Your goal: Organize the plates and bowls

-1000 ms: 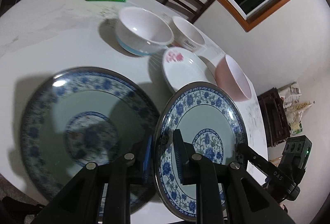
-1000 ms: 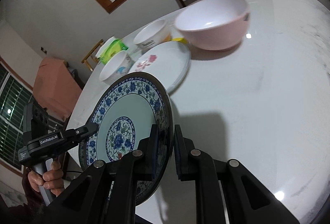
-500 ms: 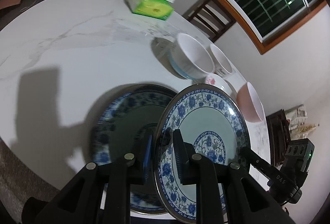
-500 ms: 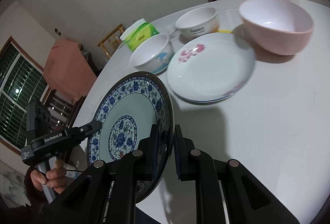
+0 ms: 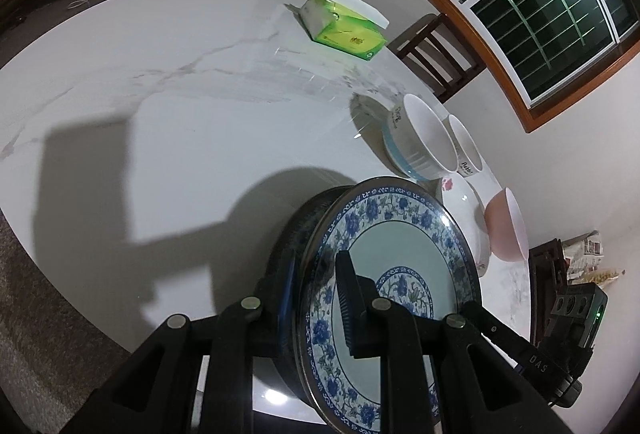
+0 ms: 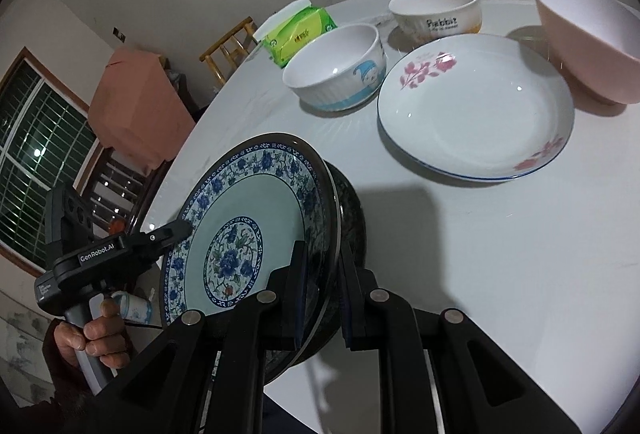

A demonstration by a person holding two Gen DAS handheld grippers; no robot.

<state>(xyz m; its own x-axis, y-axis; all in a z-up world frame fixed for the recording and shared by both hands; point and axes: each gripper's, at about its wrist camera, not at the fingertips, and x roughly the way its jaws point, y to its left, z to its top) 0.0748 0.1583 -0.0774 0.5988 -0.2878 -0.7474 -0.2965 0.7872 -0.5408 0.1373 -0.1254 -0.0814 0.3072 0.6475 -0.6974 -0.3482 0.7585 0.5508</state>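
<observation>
Both grippers are shut on the rim of one blue floral plate (image 5: 404, 266) (image 6: 256, 218), at opposite sides. My left gripper (image 5: 318, 294) and my right gripper (image 6: 324, 274) hold it tilted just over a second blue floral plate (image 6: 352, 210) lying on the table; I cannot tell whether they touch. A white plate with pink flowers (image 6: 476, 106), a white-and-blue bowl (image 6: 336, 70), a white "Rabbit" bowl (image 6: 436, 10) and a pink bowl (image 6: 588, 38) stand further back.
The round white marble table (image 5: 160, 114) carries a green tissue pack (image 5: 344, 30) near its far edge. Wooden chairs (image 5: 436, 54) stand around it. The table's near edge (image 5: 100, 314) lies just below the plates.
The held plate has moved over the second blue plate and now covers most of it. Both grippers moved with it and kept their grip.
</observation>
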